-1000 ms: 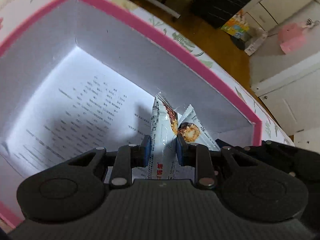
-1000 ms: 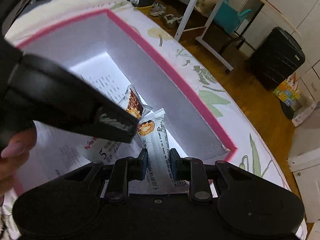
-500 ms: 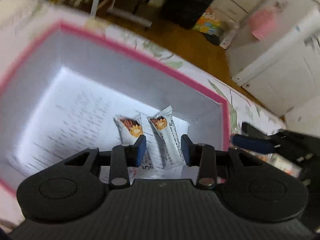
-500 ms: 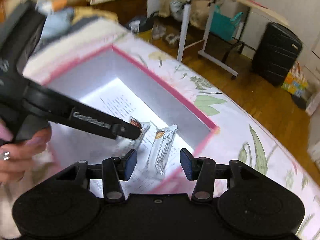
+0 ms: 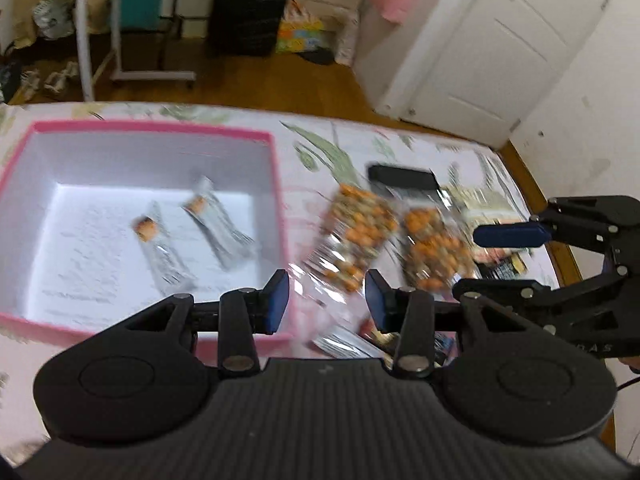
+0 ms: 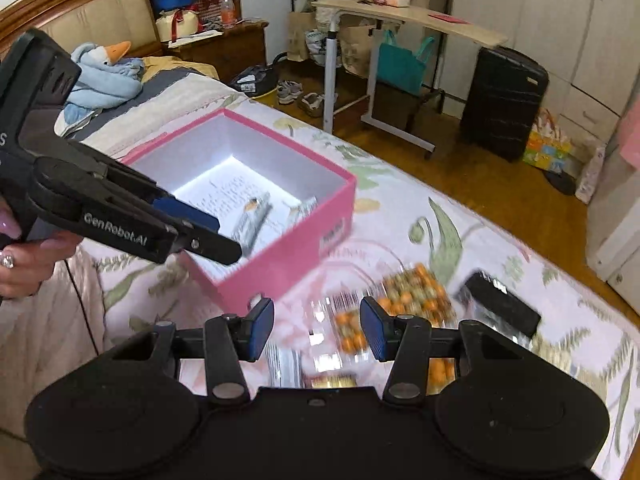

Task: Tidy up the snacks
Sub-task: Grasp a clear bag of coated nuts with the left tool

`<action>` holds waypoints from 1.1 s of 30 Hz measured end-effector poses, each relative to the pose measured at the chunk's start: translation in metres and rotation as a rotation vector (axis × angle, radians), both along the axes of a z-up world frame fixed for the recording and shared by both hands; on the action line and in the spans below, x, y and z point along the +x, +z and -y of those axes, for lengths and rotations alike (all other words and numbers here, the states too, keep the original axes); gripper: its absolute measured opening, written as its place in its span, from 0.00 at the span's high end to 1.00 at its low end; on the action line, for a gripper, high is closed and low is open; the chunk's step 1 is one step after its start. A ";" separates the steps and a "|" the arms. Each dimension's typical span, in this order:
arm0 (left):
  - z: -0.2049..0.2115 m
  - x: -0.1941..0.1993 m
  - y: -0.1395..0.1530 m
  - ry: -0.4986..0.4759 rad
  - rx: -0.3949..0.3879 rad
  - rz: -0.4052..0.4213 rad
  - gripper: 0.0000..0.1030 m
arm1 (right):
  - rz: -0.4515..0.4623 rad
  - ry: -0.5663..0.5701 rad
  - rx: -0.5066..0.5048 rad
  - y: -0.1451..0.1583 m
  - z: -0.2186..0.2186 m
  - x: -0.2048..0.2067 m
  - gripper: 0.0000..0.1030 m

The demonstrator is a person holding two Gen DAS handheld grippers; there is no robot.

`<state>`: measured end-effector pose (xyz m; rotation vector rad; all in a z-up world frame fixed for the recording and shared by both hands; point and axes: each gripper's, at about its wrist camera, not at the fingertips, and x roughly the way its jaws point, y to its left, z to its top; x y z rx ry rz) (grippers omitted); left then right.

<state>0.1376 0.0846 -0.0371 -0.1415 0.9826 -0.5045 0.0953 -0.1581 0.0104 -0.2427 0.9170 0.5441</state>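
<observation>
two snack bars [image 5: 192, 232] in pink box [image 5: 276, 184]

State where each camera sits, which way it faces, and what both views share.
Left wrist: on the left gripper, angled down at the pink box and snack packs; right gripper at right.
Right wrist: on the right gripper, angled down at the packs; left gripper and a hand at left.
Shared: box, packs, black suitcase.

support: bed [image 5: 460, 148], floral cover | left: pink box [image 5: 276, 184] | right, just beside box: two orange snack packs [image 5: 360, 232] | far right: black flat object [image 5: 402, 178], blurred
</observation>
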 end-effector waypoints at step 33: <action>0.145 0.080 -0.127 -0.006 -0.170 -0.269 0.54 | -0.217 -0.382 0.124 -0.132 0.132 0.053 0.18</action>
